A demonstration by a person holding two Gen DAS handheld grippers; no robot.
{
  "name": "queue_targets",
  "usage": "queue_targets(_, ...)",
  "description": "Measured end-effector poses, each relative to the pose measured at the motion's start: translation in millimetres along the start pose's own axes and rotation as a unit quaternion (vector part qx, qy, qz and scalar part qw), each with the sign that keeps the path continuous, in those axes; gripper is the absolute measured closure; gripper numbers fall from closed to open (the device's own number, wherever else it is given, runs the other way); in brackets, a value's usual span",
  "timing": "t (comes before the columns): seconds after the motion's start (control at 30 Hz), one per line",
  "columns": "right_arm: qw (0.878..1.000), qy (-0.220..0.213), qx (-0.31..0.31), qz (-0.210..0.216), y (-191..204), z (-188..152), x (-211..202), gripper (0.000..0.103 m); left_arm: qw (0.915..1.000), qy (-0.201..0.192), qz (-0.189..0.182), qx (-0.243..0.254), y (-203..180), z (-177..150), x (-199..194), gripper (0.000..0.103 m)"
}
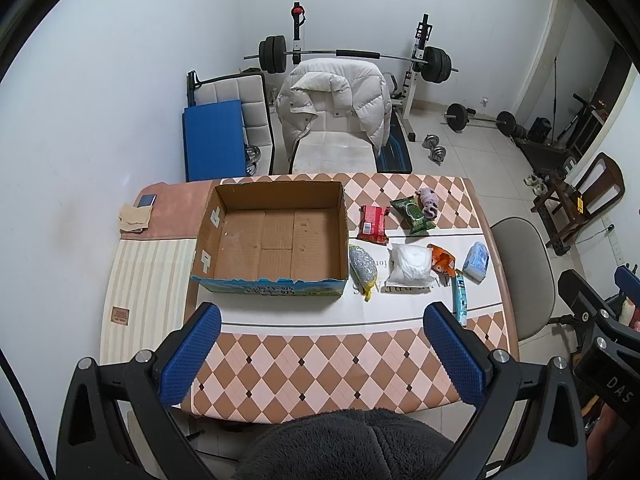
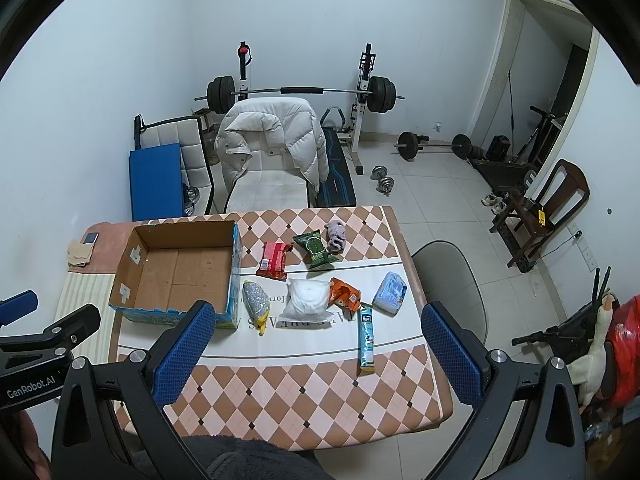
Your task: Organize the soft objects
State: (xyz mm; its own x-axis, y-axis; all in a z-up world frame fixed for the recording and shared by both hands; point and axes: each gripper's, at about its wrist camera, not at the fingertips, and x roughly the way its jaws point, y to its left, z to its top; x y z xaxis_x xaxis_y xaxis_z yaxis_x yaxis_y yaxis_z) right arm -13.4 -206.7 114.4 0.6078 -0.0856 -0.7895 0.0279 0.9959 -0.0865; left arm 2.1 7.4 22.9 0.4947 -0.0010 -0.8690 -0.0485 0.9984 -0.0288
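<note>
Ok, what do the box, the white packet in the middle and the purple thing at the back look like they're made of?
Box: corrugated cardboard, matte brown inside, printed blue outside, with ragged torn top edges. White packet: probably soft white filling in clear glossy plastic film, which wrinkles and catches light. Purple thing: looks like knitted or fleecy fabric, matte and crumpled; too small to be certain.

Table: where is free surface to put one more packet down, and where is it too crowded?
Free: the checkered near strip of the table, and the cardboard box floor. Crowded: right of the box, from red packet to blue packet.
</note>
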Motion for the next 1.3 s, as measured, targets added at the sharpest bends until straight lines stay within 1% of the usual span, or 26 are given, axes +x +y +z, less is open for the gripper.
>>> queue_targets(0.67, 1.000, -0.001, 0.000, 0.000, -0.3, -1.3, 0.1, 0.000, 1.0000, -0.001, 0.002, 0.001, -2.1, -1.7, -0.3, 0.000)
queue_targets(1.3, 1.000, 0.001, 0.007, 0.004, 0.2, 5.4, 0.3, 0.000, 1.0000, -0.001, 0.001, 0.002, -2.5, -3.2, 1.3, 0.000)
